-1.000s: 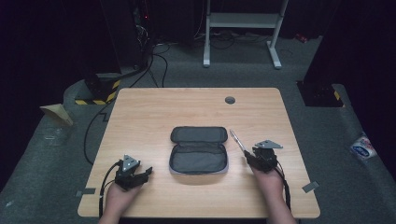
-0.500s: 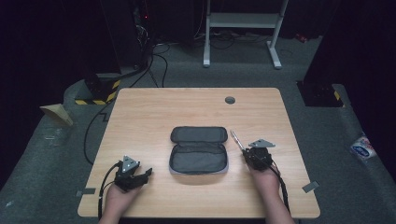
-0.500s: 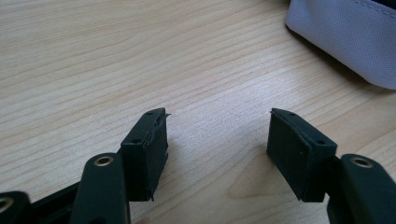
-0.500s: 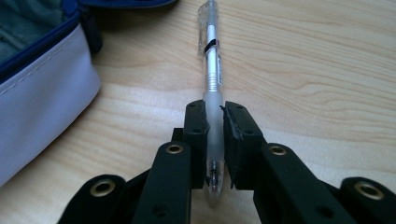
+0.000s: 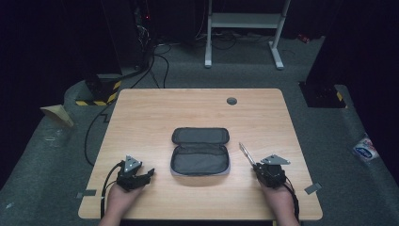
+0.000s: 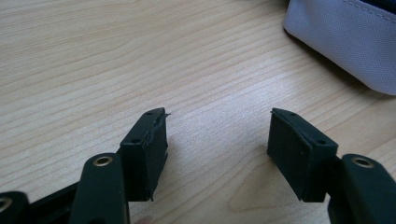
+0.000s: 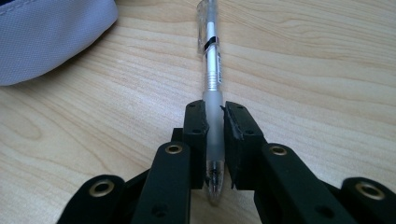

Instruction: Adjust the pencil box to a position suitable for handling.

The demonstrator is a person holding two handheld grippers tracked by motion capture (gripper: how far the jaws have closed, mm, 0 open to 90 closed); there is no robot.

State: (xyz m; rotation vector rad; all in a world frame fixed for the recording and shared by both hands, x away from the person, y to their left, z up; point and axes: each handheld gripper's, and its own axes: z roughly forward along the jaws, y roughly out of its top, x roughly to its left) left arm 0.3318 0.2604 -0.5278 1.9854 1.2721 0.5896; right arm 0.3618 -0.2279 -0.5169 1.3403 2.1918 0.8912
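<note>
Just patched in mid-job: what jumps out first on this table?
An open grey zip pouch lies at the middle of the wooden table, its lid flap folded back toward the far edge. To its right, the right claw is shut on a clear pen that points away from the person. The left claw sits open and holds nothing, left of the pouch near the front edge.

Looks like lab / recording studio, not home. Light wooden rectangular table [image 5: 197,117] alone on grey carpeted floor [image 5: 329,132], black dark surround. Black cables [image 5: 155,56] trail across floor to dark equipment rack [image 5: 127,33]. White metal stand frame [image 5: 244,28] behind. Yellow-black hazard-striped tape [image 5: 101,101] at floor edge. Grey cable grommet [image 5: 231,100] in tabletop.
</note>
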